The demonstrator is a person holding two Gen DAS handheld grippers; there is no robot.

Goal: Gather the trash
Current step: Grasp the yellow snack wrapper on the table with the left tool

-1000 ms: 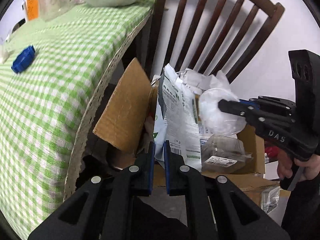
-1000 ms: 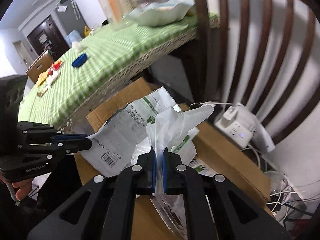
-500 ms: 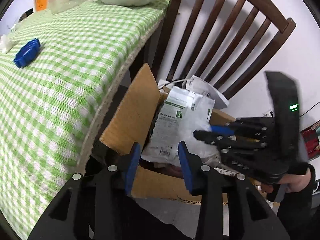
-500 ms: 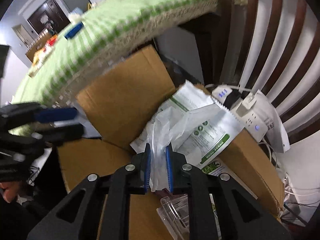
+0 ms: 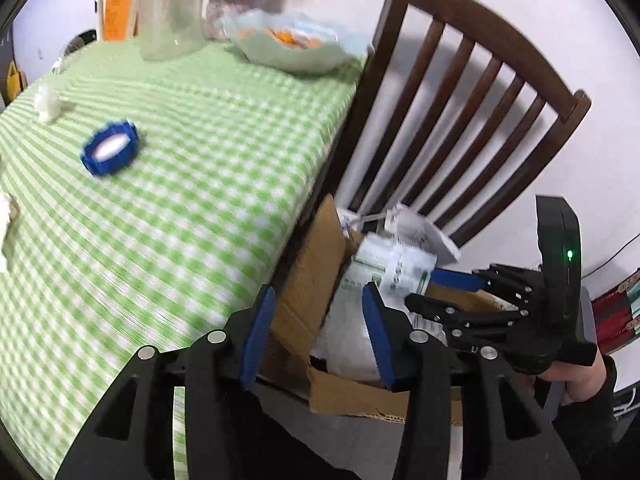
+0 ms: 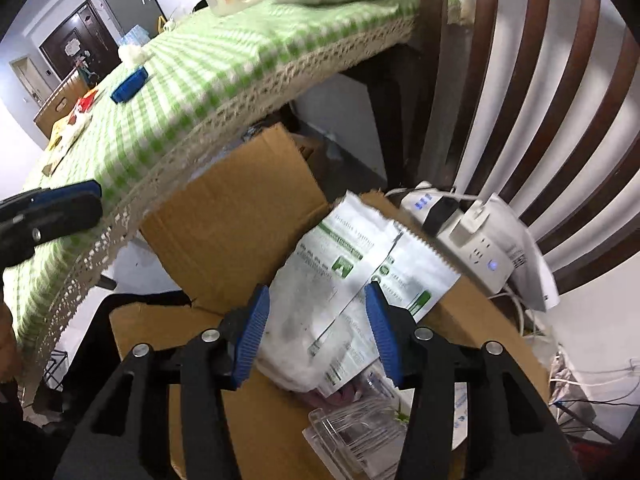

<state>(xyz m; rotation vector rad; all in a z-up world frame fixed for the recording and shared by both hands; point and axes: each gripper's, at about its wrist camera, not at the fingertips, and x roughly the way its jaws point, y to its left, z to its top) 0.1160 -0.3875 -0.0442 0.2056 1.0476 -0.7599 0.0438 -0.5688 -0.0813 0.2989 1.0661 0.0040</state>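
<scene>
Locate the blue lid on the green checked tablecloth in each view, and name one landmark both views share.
Left wrist: blue lid at left of centre, upper half, on the cloth.
Right wrist: small, upper left, seen edge-on.
Shared landmark: the cardboard box beside the table.

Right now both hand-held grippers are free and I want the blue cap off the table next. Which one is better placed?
Left. The left hand-held gripper is open over the table edge, facing the blue cap; the right hand-held gripper is open over the cardboard box.
</scene>
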